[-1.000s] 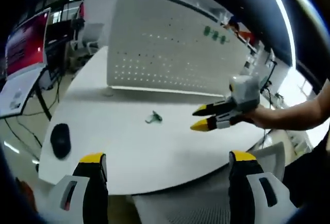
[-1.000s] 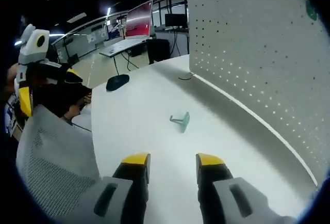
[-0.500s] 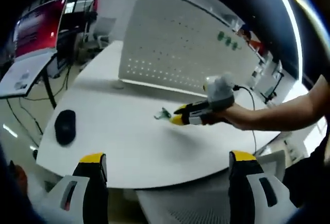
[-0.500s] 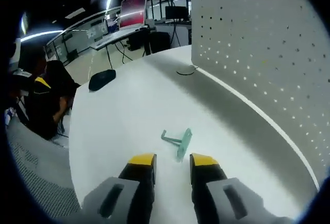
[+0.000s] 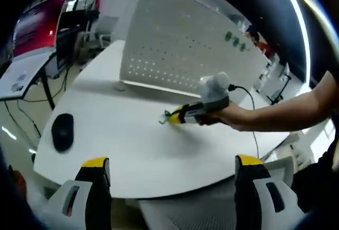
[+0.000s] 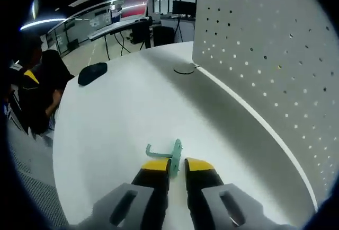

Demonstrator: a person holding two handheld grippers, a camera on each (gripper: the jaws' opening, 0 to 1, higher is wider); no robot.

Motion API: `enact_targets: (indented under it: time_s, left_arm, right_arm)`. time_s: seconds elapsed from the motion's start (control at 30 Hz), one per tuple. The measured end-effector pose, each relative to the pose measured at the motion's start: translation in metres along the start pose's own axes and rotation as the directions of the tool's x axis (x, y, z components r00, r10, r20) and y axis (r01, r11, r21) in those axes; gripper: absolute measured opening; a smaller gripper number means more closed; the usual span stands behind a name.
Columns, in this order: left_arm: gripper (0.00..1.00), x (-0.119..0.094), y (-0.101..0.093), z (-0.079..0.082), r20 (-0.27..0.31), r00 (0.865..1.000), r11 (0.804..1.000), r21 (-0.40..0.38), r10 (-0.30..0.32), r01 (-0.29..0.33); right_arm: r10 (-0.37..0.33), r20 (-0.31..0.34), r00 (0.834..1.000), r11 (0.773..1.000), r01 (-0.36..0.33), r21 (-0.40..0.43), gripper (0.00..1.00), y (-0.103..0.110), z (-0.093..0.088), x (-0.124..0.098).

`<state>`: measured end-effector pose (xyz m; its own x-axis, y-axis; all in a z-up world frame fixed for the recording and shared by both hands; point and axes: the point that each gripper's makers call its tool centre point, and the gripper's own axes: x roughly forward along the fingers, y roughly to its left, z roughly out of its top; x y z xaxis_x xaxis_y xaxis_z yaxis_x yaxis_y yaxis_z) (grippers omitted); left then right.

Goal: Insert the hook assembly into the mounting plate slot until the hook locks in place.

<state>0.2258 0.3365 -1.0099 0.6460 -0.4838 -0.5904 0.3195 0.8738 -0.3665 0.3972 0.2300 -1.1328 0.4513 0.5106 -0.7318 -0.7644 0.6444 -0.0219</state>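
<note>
A small green hook assembly [image 6: 173, 151] lies on the white table [image 6: 116, 113], its flat plate standing between my right gripper's [image 6: 177, 165] yellow fingertips, which are closed in on it. In the left gripper view the right gripper [image 5: 173, 117] reaches in from the right, held by a hand, with the hook [image 5: 164, 117] at its tip. The white perforated mounting plate [image 5: 180, 44] stands upright along the table's far side and is seen again as the mounting plate [image 6: 265, 55]. My left gripper [image 5: 172, 166] is open wide, hovering off the table's near edge, holding nothing.
A black mouse [image 5: 62, 132] lies at the table's left end. Several green hooks [image 5: 235, 40] hang high on the plate. A cable [image 5: 249, 113] trails from the right gripper. A grey mesh chair [image 5: 212, 214] sits below the near edge. A red monitor [image 5: 37, 23] stands on another desk.
My right gripper has advanced to the hook, and its jaws have narrowed from well apart to closed around the hook's plate. The left gripper stays open and has barely moved.
</note>
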Motion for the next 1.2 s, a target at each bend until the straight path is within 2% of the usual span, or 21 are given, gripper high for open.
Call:
enact_targets:
  time_s: [0.13,0.4,0.6,0.83,0.97,1.03,1.07,1.13,1.2]
  left_arm:
    - [0.99,0.001,0.003,-0.001,-0.007,1.0,1.0,0.002,0.003,-0.003]
    - [1.0,0.002,0.002,-0.001,-0.008,1.0,1.0,0.01,-0.001,0.001]
    - [1.0,0.004,-0.001,0.006,-0.002,1.0,1.0,0.022,-0.009,0.009]
    - [1.0,0.004,-0.003,0.017,0.004,1.0,0.998,0.054,-0.015,0.014]
    - [1.0,0.004,0.0,0.023,0.009,1.0,0.998,0.063,-0.012,0.012]
    - [1.0,0.003,0.002,0.025,0.008,1.0,0.997,0.07,-0.011,0.01]
    - [1.0,0.003,0.003,0.026,0.009,1.0,0.997,0.074,-0.01,0.009]
    - [1.0,0.004,0.003,0.031,0.011,1.0,0.997,0.08,-0.013,0.012]
    - [0.98,0.007,0.002,0.035,0.009,1.0,0.996,0.089,-0.022,0.021]
  right_arm:
    - [0.003,0.005,1.0,1.0,-0.003,-0.006,0.01,0.0,0.0,0.0]
    - [-0.015,0.033,0.999,1.0,0.015,0.01,0.0,-0.007,0.002,-0.004]
    - [-0.059,0.099,0.993,0.998,0.057,0.027,0.0,-0.02,0.016,-0.02]
    - [-0.092,0.175,0.98,0.993,0.078,0.084,0.0,-0.039,0.036,-0.052]
    - [-0.11,0.242,0.964,0.986,0.074,0.15,0.0,-0.05,0.05,-0.081]
    - [-0.059,0.337,0.94,0.976,-0.017,0.219,0.0,-0.046,0.062,-0.096]
    - [-0.052,0.365,0.929,0.969,-0.041,0.244,0.0,-0.046,0.065,-0.104]
    - [-0.052,0.36,0.931,0.976,-0.028,0.215,0.0,-0.049,0.058,-0.119]
    - [-0.031,0.397,0.917,0.971,-0.068,0.231,0.0,-0.045,0.059,-0.129]
